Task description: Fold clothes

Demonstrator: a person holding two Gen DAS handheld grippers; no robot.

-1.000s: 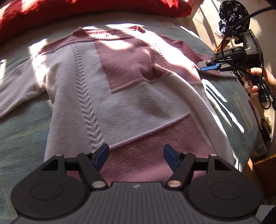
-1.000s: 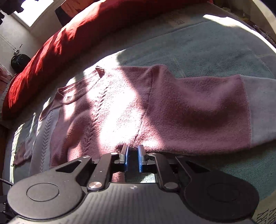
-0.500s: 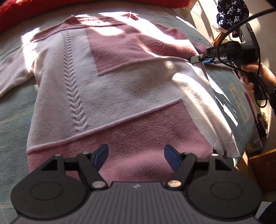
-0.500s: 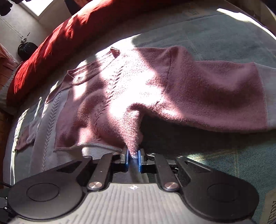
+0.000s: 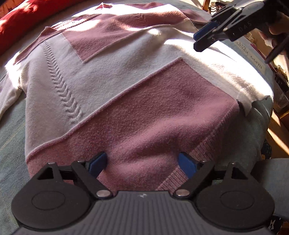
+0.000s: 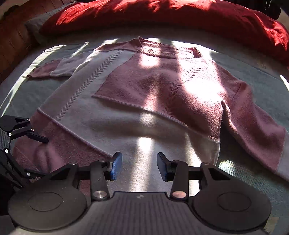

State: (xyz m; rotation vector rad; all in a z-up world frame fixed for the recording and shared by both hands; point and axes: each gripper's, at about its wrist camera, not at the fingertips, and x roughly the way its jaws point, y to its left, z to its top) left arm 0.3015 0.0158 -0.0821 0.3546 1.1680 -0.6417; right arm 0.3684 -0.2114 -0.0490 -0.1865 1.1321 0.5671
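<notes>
The left gripper (image 5: 142,163) hovers low over the hem of the sweater (image 5: 126,86), fingers spread wide and holding nothing. The right gripper (image 6: 139,166) (also parted, empty) hangs above the sweater's pale lower panel. The sweater lies flat on a grey-blue bedspread (image 6: 261,86), a red pillow (image 6: 162,16) beyond its collar.

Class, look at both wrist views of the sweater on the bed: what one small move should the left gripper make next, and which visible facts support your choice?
Probably ease the left gripper down and close it on the ribbed hem of the sweater. Its jaws stand wide open directly over the pink bottom edge, holding nothing. The right gripper is also open, over the white panel, and the sweater lies flat, still unfolded.
</notes>
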